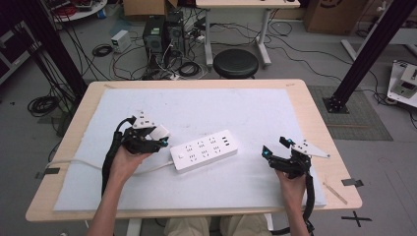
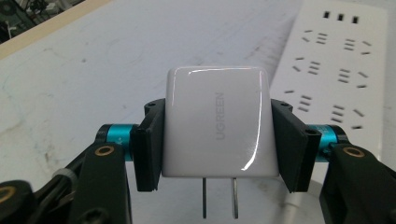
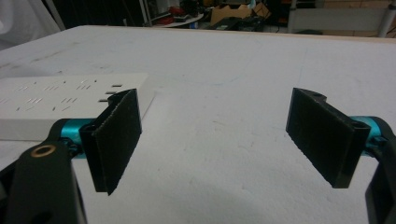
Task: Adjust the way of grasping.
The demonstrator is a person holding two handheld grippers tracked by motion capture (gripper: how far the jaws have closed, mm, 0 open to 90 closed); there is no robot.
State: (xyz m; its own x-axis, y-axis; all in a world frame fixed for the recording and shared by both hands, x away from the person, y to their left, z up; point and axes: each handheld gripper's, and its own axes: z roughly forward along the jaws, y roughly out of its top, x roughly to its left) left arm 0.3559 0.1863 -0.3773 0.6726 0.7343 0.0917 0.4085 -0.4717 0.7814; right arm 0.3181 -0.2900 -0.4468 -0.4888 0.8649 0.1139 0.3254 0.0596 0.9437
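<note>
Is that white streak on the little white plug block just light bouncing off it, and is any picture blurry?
Yes: in the left gripper view, glare streaks run along the top edge and lower right of the glossy charger, clamped in the left gripper. In the right gripper view, the right gripper looks slightly soft up close and the power strip washes out pale. The high view is evenly lit, with soft shadows.

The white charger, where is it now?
In the left gripper view, the white charger sits clamped in the left gripper, just left of the power strip.
</note>
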